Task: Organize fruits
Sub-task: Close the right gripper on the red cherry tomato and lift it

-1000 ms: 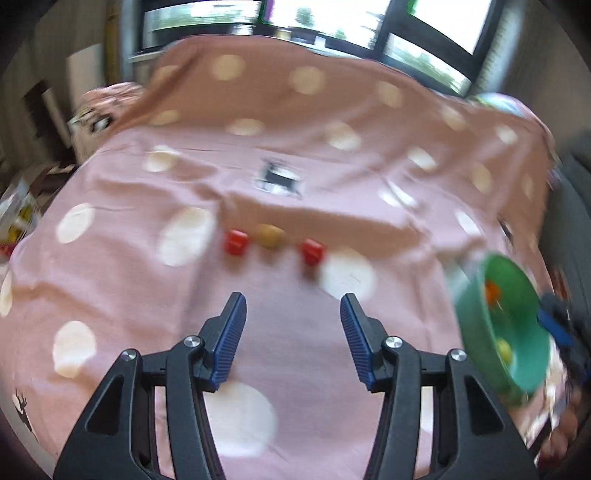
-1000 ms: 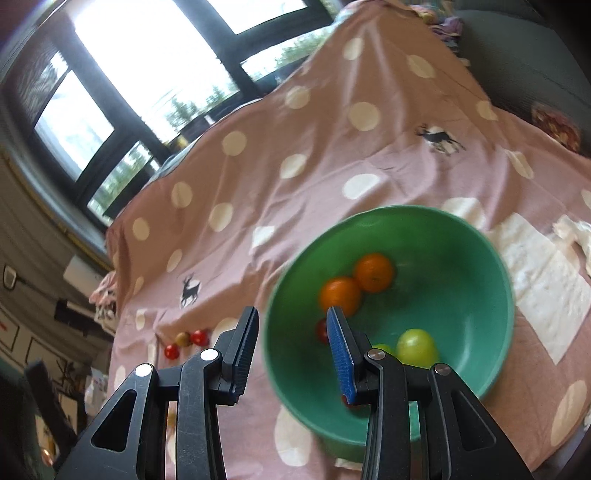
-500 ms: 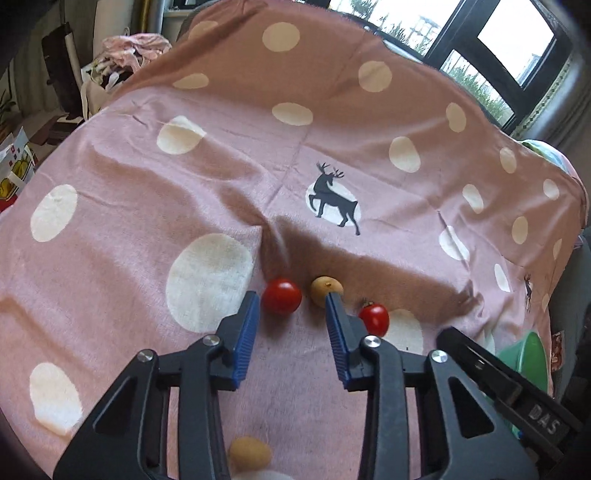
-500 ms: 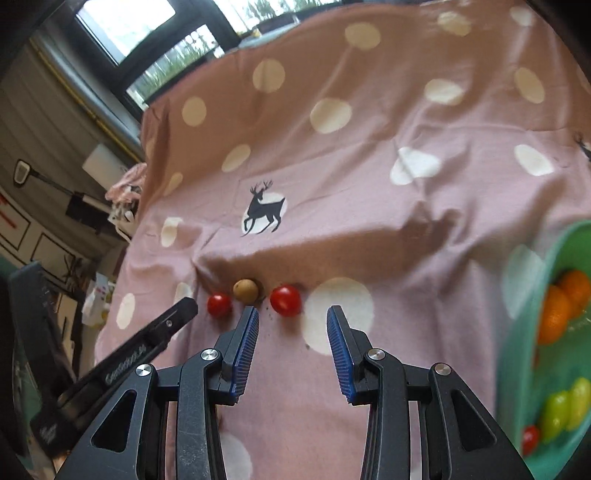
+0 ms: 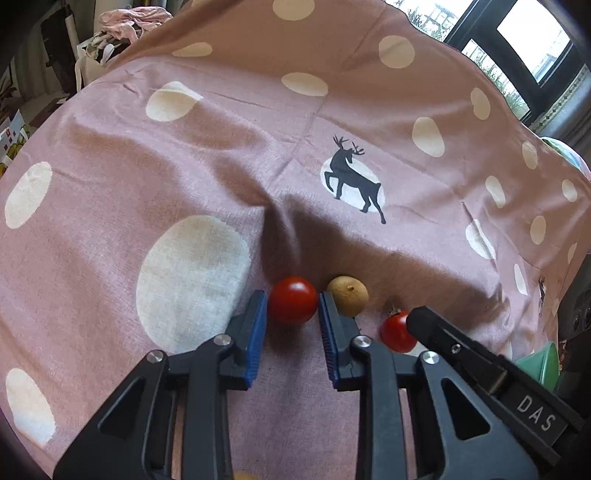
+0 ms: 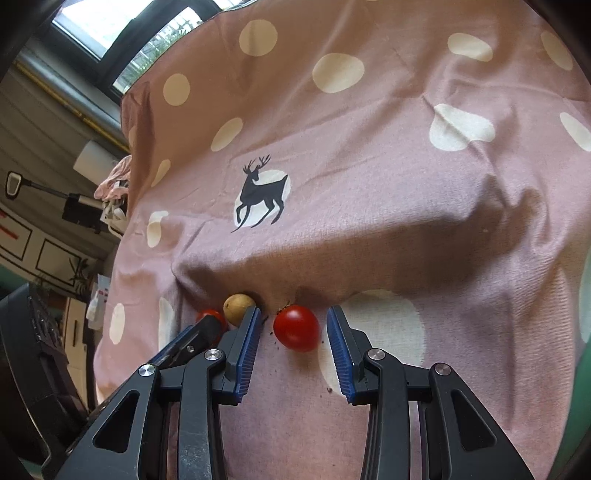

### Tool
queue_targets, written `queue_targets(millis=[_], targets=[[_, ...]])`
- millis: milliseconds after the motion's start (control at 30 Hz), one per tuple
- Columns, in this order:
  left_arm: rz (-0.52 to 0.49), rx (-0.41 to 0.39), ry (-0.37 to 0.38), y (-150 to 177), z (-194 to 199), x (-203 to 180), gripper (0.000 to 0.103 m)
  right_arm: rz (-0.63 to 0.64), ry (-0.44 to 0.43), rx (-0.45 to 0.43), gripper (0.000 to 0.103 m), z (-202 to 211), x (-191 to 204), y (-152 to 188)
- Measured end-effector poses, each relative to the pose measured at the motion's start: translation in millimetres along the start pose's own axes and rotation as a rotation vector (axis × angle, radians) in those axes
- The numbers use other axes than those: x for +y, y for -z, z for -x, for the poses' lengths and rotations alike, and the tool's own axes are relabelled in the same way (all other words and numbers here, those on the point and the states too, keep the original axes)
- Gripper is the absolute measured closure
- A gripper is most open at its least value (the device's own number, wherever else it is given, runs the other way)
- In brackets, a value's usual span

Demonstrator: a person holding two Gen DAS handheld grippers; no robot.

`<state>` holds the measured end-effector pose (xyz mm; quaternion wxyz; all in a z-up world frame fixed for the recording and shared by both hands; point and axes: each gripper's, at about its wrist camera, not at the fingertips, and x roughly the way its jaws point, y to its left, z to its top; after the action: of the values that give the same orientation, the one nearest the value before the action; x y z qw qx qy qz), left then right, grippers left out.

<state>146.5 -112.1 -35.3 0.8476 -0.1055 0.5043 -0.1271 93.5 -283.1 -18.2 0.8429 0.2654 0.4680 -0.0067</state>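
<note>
Pink polka-dot tablecloth (image 5: 207, 155) beneath windows (image 5: 524, 48)

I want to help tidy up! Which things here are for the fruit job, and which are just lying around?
For the job:
- two red tomatoes
- brown fruit
- green bowl

Just lying about:
- spotted cloth
- pink clothes pile

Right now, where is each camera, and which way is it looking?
Left wrist: sits on the left gripper and looks down along its fingers, which have just closed on the left tomato.
Right wrist: sits on the right gripper and looks down at the right tomato, loose between its open fingers.
Shared: both tomatoes, the brown fruit, the deer cloth, and each other's gripper.
</note>
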Motion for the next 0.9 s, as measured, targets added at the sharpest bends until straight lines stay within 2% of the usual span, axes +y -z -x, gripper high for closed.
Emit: queue_targets(millis=[267, 400, 533, 667, 900], targets=[[-0.02, -0.028, -0.012, 2.2, -1.1, -0.2, 0.077, 0.009, 0.03, 0.007, 0.064, -14.1, 2.3, 1.7], [-0.026, -0.03, -0.02, 2.6, -2.1, -0.8, 0.077, 0.014, 0.026, -0.001, 0.071, -16.3, 0.8, 2.7], [-0.039, -0.043, -0.03, 4.4, 3.7, -2.8, 0.077, 0.015, 0.035, -0.007, 0.073, -14.1, 1.9, 4.8], [-0.048, -0.077, -0.011, 8.5, 21.9, -7.3, 0.077, 0.002, 0.026, -0.025, 0.073, -1.0, -0.2, 6.8], [-0.086, -0.165, 0.048, 24.9, 70.2, -25.5, 0.077, -0.016, 0.011, -0.132, 0.073, 54.8, -2.9, 18.1]])
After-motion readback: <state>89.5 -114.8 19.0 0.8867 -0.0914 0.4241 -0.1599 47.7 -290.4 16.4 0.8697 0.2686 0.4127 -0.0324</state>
